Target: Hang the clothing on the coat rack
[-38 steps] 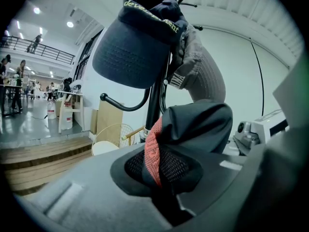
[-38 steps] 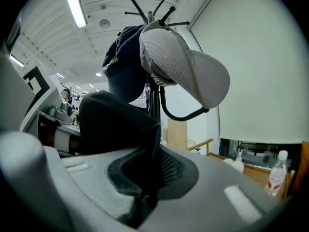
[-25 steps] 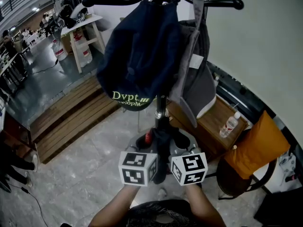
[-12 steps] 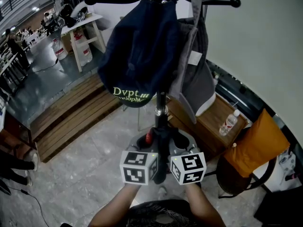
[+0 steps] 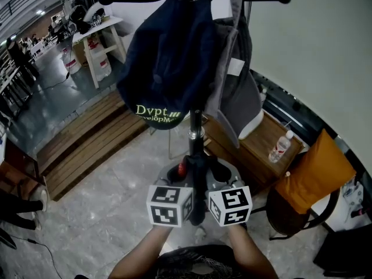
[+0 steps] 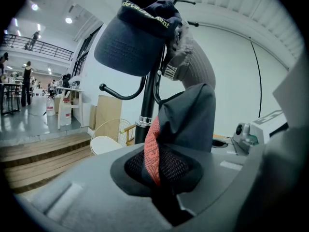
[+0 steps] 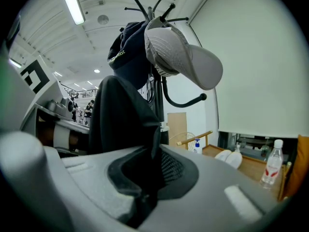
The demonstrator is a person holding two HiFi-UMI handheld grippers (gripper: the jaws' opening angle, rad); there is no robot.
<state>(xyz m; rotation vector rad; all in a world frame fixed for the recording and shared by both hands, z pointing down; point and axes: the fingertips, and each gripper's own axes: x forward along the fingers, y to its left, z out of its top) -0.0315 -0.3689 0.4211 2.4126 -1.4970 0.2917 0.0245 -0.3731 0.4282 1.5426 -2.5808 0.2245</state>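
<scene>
A black coat rack pole (image 5: 196,133) rises just ahead of me, its hooks at the top. A navy cap (image 5: 165,57) with green lettering and a grey cap (image 5: 238,92) hang from it. Low down, close to the pole, my left gripper (image 5: 181,176) and right gripper (image 5: 216,174) sit side by side, both shut on a dark piece of clothing (image 5: 197,182) with a red mesh patch. In the left gripper view the left gripper (image 6: 161,170) pinches the dark clothing (image 6: 188,120) under the navy cap (image 6: 133,37). In the right gripper view the right gripper (image 7: 145,178) clamps the dark clothing (image 7: 123,120) below the grey cap (image 7: 183,57).
A wooden side table (image 5: 261,147) with a water bottle (image 5: 280,149) stands right of the rack by the wall. A chair with an orange cushion (image 5: 314,179) is at the right. A slatted wooden platform (image 5: 87,144) and a white table (image 5: 102,34) lie to the left.
The rack and its caps have drifted slightly left and up in the head view. Both grippers keep their hold on the dark clothing in nearly the same place.
</scene>
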